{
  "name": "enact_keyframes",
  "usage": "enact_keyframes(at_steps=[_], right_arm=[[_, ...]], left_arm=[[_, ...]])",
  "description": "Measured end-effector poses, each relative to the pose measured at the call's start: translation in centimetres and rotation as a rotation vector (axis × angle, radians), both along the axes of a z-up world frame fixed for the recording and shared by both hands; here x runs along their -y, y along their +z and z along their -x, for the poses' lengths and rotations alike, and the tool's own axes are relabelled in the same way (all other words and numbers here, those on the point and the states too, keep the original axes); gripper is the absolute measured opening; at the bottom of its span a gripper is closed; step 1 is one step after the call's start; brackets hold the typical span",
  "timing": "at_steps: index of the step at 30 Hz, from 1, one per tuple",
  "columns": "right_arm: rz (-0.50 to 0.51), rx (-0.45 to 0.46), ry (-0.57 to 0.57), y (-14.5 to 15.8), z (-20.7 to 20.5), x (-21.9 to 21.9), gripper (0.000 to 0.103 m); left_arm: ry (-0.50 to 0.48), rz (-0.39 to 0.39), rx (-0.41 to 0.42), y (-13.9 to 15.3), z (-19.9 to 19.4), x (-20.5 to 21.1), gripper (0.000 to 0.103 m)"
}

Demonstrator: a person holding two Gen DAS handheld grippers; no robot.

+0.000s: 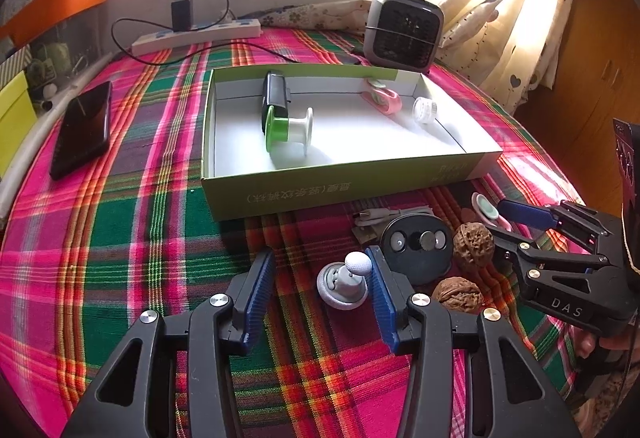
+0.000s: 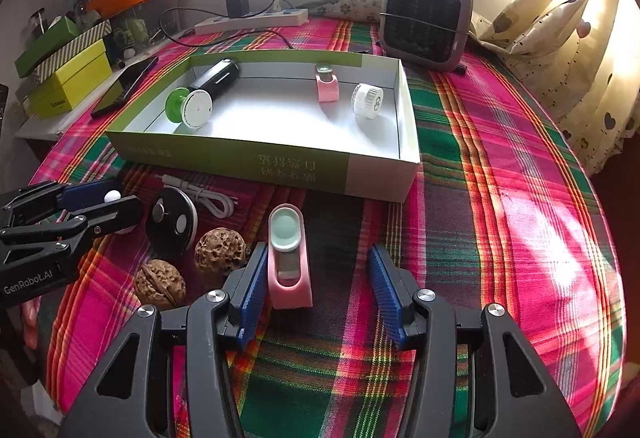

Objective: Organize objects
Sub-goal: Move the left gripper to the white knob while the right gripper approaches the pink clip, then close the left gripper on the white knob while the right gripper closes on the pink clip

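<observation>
Left wrist view: the left gripper (image 1: 320,290) stands open over the counter (image 1: 120,238), nothing gripped. The grey knob (image 1: 343,284) with a white ball top lies between its fingers (image 1: 259,290), hard against the right-hand one; whether that finger touches it cannot be settled from this angle. The green box (image 1: 340,178) lies straight ahead, beyond the knob. The right gripper (image 1: 532,234) enters from the right edge, open about the pink clip (image 1: 486,208).

Right wrist view: the right gripper (image 2: 316,290) is open, gripping nothing. The pink clip (image 2: 289,258) lies between its fingers (image 2: 254,294), well towards the left-hand one and perhaps touching it. The clip's long axis runs along the fingers and points ahead at the green box (image 2: 280,162). Judgement: each hand is nearer its own piece; closing should take the clip across its narrow width.
</observation>
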State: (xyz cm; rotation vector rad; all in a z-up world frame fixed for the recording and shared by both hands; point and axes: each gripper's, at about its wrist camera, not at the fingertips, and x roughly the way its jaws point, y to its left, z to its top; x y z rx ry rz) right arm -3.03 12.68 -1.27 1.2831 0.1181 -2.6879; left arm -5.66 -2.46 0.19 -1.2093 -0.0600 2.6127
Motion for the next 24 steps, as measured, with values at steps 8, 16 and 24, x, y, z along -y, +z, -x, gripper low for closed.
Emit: enact_keyframes(at_steps=[8,16,24], right_arm=[[0.0,0.0,0.002,0.0,0.02,-0.03,0.05],[0.001,-0.005,-0.004,0.13,-0.13,-0.14,0.036],[0.006,-0.008,0.003,0.24,-0.25,-0.11,0.018]], left_arm=[[0.001,-0.002,0.001,0.01,0.0,-0.1,0.043],[-0.034,0.008,0.002,-0.01,-0.49,-0.76,0.022],[-0.032,0.0,0.004,0.03,-0.51,-0.6,0.022]])
